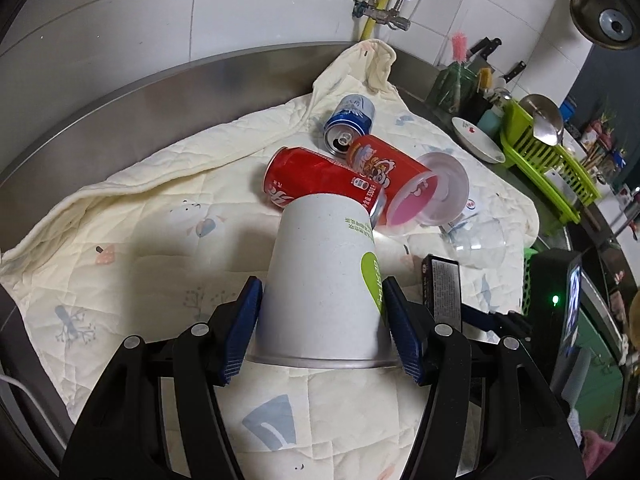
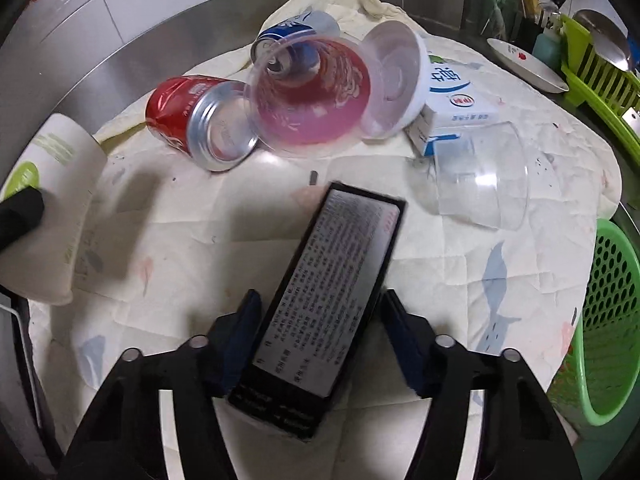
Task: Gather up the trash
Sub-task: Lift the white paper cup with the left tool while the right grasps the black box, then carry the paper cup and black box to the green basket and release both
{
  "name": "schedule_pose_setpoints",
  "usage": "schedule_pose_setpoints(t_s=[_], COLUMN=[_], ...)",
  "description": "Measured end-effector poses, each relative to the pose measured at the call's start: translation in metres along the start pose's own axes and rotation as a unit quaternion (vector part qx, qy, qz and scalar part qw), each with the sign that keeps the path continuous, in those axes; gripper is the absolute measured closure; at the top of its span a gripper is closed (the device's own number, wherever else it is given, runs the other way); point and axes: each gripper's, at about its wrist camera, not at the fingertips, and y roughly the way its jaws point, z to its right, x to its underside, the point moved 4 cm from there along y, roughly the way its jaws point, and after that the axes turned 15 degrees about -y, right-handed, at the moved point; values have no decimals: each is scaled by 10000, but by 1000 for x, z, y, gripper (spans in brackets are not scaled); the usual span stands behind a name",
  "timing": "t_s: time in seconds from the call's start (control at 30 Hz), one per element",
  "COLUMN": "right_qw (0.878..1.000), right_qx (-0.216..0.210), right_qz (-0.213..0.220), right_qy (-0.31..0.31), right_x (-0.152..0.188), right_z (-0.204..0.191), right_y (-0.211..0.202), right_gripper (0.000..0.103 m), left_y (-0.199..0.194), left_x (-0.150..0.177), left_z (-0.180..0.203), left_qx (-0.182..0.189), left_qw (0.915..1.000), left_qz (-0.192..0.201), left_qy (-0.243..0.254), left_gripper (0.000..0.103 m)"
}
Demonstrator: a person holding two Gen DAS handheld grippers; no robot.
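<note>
Two hand-held grippers worked a litter-strewn quilted cloth [image 2: 168, 240] spread over a steel table [image 1: 120, 120] as the trash collection went on. The left gripper [image 1: 322, 328] had an upturned white paper cup [image 1: 324, 280] between its jaws, both blue pads pressed against the cup's flanks near the rim, a grip low on the widest part that looked chosen to keep the thin wall from buckling. The right gripper [image 2: 320, 340] straddled a black box [image 2: 328, 280] with a printed label; its left pad lay against the box's edge while a gap showed at the right pad, so the jaws stood half-closed and not yet clamped. The box ran slantwise between them, its far end leaning toward the right jaw, which suggested the grip would need to square it first. Beyond both sets of jaws lay the rest of the haul: a red can [image 1: 320, 184] on its side, a blue can [image 1: 348, 124] behind it, a red snack tub [image 1: 384, 168] with its clear lid [image 1: 444, 188] hanging open, a blue-and-white carton [image 2: 456, 112] and a clear plastic bowl [image 2: 480, 184]. A green perforated basket [image 2: 600, 320] stood off the right jaw at the table's edge, apparently the place meant for the rubbish.
</note>
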Motion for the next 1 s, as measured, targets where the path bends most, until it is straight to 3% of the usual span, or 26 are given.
schedule_pose_setpoints(t_s=[0.2, 0.67, 0.83, 1.0], right_qw=[9992, 9939, 9916, 9887], right_qx=[-277, -422, -62, 379], right_qz=[249, 957, 1140, 1014], right_qy=[167, 344, 606, 1038], right_x=[9, 39, 61, 91], right_z=[12, 52, 99, 167], right_y=[-15, -76, -98, -106], right_gripper=[56, 57, 57, 57], left_y=[1, -2, 2, 8], left_x=[2, 12, 23, 35], left_z=[5, 61, 96, 141], left_qx=[60, 390, 552, 801], left_qw=[10000, 9987, 9965, 9924], left_qz=[-5, -76, -176, -268], left_qy=[39, 328, 607, 892], left_gripper=[42, 42, 42, 42])
